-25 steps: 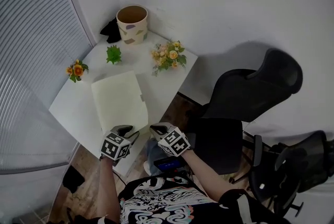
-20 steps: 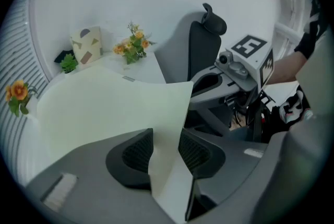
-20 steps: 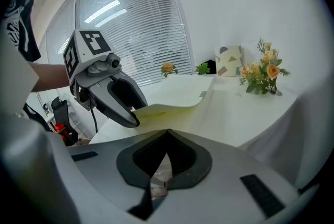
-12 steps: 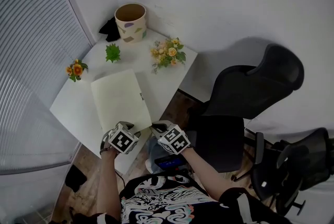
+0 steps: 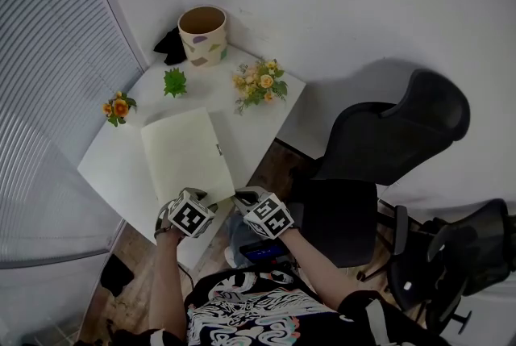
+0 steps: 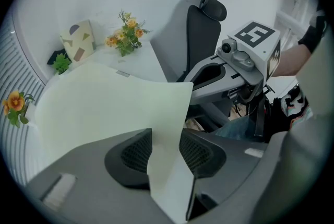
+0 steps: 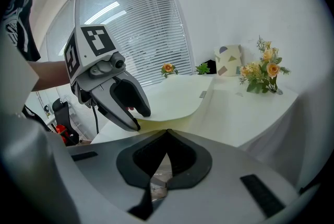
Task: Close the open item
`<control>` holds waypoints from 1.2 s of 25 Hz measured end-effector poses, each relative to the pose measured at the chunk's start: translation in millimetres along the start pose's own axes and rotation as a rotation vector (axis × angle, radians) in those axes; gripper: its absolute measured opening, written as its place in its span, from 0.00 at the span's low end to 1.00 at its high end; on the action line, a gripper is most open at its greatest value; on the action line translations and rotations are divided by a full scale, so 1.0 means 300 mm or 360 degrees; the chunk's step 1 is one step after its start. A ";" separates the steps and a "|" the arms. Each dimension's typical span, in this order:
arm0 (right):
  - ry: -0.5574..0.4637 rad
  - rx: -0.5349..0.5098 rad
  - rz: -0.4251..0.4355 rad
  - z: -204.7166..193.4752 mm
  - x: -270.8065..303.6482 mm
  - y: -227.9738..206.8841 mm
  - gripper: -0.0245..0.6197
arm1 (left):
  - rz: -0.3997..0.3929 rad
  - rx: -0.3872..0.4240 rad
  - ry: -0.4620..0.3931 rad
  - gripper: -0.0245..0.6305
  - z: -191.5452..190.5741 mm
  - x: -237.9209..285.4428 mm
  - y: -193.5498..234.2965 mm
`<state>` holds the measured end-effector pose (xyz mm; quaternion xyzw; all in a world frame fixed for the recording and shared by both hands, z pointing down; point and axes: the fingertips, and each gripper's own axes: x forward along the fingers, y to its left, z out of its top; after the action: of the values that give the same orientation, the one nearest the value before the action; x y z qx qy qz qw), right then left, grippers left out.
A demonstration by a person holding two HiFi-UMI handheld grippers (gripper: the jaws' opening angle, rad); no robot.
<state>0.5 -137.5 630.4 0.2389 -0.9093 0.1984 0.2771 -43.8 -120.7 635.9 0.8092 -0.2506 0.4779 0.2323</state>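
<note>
Left gripper (image 6: 166, 133) hangs over the white table's (image 5: 119, 163) near edge, where the pale folder (image 5: 185, 155) lies, jaws just eased apart around its lifted cover's corner, while the right gripper (image 7: 167, 132) pinches the lower leaf's edge

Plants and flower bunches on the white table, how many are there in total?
3: an orange flower at the left edge, a green plant near the pot, a mixed bouquet at the right edge. None seems hidden.
</note>
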 end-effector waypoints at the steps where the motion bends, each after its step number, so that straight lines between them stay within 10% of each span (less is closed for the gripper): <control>1: -0.0001 0.0001 0.0001 0.000 0.000 -0.001 0.04 | 0.0000 0.0002 0.0010 0.28 -0.002 0.001 0.001; 30: 0.0040 -0.0070 0.0025 -0.004 0.003 0.005 0.04 | -0.0025 0.0013 0.0020 0.29 0.000 0.008 -0.004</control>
<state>-0.6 -135.9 631.6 0.2231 -0.9117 0.1834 0.2922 -42.2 -120.3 637.9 0.8091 -0.2408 0.4822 0.2344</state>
